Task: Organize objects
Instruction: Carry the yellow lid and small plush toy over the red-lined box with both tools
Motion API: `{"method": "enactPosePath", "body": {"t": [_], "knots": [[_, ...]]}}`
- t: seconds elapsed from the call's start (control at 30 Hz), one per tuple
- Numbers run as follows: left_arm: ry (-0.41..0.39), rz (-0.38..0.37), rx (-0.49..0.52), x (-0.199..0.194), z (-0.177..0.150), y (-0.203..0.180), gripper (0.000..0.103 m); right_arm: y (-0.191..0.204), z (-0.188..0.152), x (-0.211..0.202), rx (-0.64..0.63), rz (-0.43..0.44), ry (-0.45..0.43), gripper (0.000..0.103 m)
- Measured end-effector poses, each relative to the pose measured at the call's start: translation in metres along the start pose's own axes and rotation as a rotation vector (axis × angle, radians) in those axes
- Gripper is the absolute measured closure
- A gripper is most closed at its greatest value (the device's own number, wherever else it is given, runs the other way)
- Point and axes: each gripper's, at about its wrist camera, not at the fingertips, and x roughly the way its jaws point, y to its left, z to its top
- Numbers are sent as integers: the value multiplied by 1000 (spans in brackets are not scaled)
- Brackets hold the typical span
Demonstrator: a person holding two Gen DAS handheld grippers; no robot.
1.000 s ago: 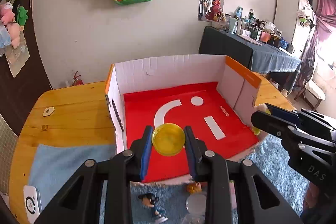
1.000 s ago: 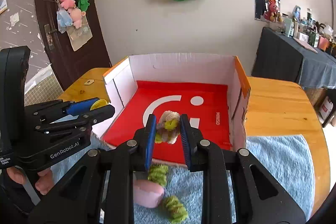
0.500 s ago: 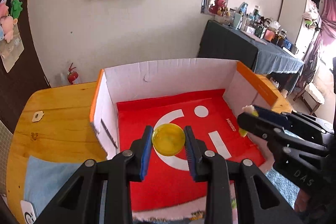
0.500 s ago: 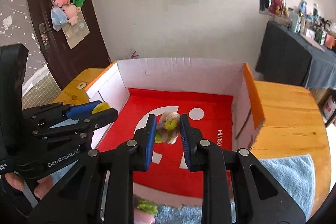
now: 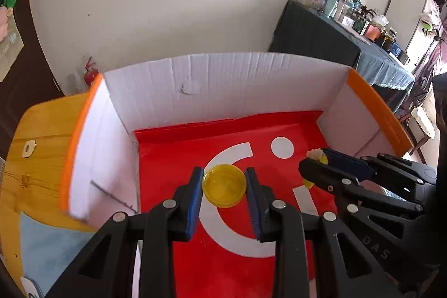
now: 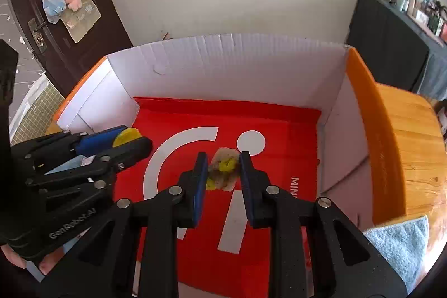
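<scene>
My left gripper is shut on a round yellow lid and holds it above the red floor of the cardboard box. My right gripper is shut on a small beige and yellow fuzzy toy, also over the box floor. In the left wrist view the right gripper comes in from the right with the toy at its tips. In the right wrist view the left gripper comes in from the left with the yellow lid showing edge-on.
The box has white walls with orange rims and stands on a round wooden table. Blue towel lies on the table at the near left and the near right. A dark-clothed side table stands behind.
Both grippers have moved forward from over the blue towel to over the inside of the box, each still holding its object. The towel items have dropped out of view.
</scene>
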Motion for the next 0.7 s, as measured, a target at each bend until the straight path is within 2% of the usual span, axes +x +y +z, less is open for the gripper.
{"method": "enactPosePath", "body": {"t": [0.27, 0.47, 0.7], "knots": [[105, 10, -26, 33, 5, 7, 72, -8, 7, 24, 5, -34, 98, 81], [133, 38, -33, 42, -1, 14, 72, -13, 5, 32, -7, -68, 149, 81], [164, 27, -48, 46, -8, 20, 72, -17, 2, 36, -1, -75, 199, 81]]}}
